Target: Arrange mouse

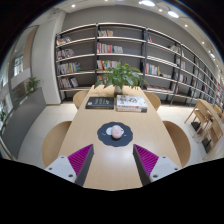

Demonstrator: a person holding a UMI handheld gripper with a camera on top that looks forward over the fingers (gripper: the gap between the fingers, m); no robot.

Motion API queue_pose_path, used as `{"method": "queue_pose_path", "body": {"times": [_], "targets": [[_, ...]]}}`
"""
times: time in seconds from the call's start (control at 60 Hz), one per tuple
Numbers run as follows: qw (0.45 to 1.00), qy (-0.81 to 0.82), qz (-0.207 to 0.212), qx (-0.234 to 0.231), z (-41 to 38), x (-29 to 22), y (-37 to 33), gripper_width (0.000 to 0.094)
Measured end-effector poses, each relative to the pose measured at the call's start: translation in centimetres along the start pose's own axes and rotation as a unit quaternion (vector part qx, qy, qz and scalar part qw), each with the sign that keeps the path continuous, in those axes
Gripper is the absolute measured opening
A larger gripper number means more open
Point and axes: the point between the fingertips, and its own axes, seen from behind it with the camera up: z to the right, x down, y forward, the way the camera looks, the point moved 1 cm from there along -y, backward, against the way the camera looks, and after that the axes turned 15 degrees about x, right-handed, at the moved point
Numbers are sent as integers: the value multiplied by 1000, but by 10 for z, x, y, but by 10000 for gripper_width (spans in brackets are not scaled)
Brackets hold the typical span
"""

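A small pinkish-white mouse [116, 131] rests on a dark round mouse mat [115, 135] in the middle of a light wooden table [100, 165]. My gripper [113, 160] hovers over the table's near part, short of the mat. Its two fingers, with magenta pads [80, 158], stand wide apart and hold nothing. The mouse lies just ahead of the fingers, centred between their lines.
Books [100, 102] and a second stack [131, 101] lie at the table's far end by a potted green plant [122, 75]. Rounded chairs [54, 142] flank the table on both sides. Tall bookshelves [120, 50] line the back wall.
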Motion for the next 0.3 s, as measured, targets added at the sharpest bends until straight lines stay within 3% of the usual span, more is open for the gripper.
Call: {"method": "queue_pose_path", "body": {"times": [0.3], "targets": [[1000,14,1,9,15,18,-31,789]]}}
